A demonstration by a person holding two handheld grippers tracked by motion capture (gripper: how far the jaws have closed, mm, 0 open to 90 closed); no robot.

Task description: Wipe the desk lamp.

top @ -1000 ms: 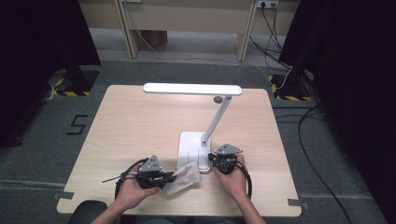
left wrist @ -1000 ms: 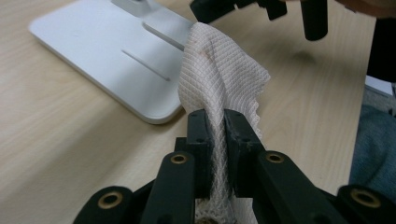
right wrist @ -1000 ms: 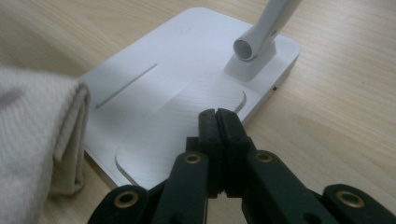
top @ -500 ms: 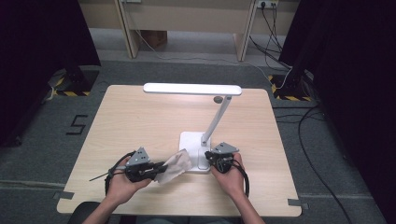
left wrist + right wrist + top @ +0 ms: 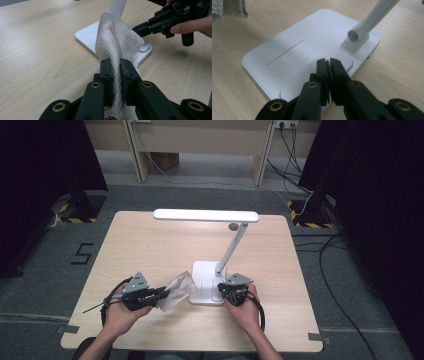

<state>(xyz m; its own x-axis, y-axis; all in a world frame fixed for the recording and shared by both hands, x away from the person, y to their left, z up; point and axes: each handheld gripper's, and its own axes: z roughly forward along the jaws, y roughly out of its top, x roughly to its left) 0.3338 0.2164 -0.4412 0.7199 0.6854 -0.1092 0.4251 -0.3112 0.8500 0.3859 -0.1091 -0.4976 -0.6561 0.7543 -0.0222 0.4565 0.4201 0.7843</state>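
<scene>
Black claws (image 5: 115, 68), brass-ringed pivot screws, grey three-cornered top plates, trailing black cables, bare forearms

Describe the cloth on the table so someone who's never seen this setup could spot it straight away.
Start at the white desk lamp standing on the wooden table. Just left of its flat square base, the left tool pinches a small cloth. It is the one soft, crumpled thing there, off-white with a quilted diamond weave.

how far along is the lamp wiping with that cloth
Done: the left gripper is shut on the white cloth. In hand: the cloth hangs lifted beside the lamp base, apart from it, while the right gripper, jaws nearly together and holding nothing, rests on the base. Left: probably wiping; the lamp head looks untouched.
</scene>
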